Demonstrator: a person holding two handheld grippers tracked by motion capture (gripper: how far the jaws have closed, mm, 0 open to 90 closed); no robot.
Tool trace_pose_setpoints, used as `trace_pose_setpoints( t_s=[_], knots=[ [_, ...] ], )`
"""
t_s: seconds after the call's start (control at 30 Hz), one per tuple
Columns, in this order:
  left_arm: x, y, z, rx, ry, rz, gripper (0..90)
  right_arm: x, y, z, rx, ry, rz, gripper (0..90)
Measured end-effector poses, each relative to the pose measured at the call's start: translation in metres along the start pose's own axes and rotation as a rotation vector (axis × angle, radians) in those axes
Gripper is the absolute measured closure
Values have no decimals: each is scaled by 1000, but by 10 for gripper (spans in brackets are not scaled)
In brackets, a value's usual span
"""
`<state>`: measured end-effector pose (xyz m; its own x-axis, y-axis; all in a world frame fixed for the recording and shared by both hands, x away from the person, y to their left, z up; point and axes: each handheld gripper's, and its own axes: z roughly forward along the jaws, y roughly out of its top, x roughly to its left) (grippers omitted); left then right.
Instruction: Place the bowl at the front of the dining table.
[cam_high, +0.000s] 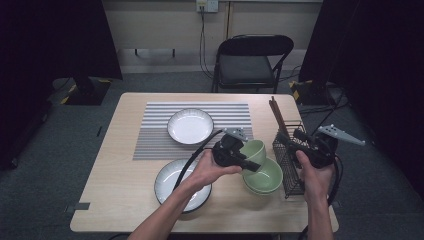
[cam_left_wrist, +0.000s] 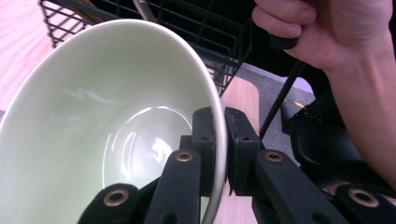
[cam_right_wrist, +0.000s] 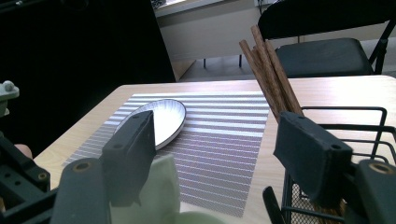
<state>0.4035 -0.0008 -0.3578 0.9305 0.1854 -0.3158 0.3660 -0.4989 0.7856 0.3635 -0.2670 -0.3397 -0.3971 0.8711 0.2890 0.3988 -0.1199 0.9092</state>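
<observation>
Left hand-held gripper (cam_left_wrist: 219, 140) clamps the green bowl's (cam_left_wrist: 93, 116) rim — right hand-held gripper (cam_right_wrist: 215, 154) gapes empty.

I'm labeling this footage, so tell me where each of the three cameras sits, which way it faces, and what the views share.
High view: above the person's side, looking forward and down on the table; both forearms, left gripper, right gripper.
Left gripper view: on the left gripper, looking along jaws clamped on the green bowl rim; the other hand.
Right gripper view: on the right gripper, facing the striped mat and chopsticks; jaws apart.
Shared: wire basket, green bowl.
</observation>
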Motion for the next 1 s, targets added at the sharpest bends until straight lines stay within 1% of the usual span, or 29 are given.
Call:
trace_pose_setpoints(
  t_s=[0.03,0.13,0.23,0.37,0.47,0.5,0.6,0.63,0.73,0.77,0.83,1.0],
  knots=[
    [1,-1,-2,-2,6,-9,836,0,0,0,0,0,1,288],
    [6,-3,-7,1,34,-14,836,-1,0,-1,-1,0,1,288],
    [13,-6,-15,-4,58,-32,836,-1,-1,-1,-1,3,0,288],
    [21,-10,-25,-21,94,-60,836,-1,-2,1,8,4,0,288],
    [29,-16,-35,-41,105,-84,836,0,-2,1,12,7,-6,288],
    [31,-18,-37,-46,116,-90,836,0,-2,2,10,10,-9,288],
    [36,-22,-44,-32,161,-100,836,0,-2,2,15,8,-10,288],
    [37,-22,-45,-38,165,-105,836,1,-3,2,17,7,-8,288],
    [42,-25,-51,-32,189,-104,836,1,-3,3,19,10,-9,288],
    [44,-25,-54,-28,207,-114,836,2,-3,3,18,9,-12,288],
    [50,-27,-58,-38,223,-129,836,1,-3,3,21,9,-11,288],
    [66,-31,-69,-42,287,-173,837,2,-4,4,27,10,-8,289]
  ],
)
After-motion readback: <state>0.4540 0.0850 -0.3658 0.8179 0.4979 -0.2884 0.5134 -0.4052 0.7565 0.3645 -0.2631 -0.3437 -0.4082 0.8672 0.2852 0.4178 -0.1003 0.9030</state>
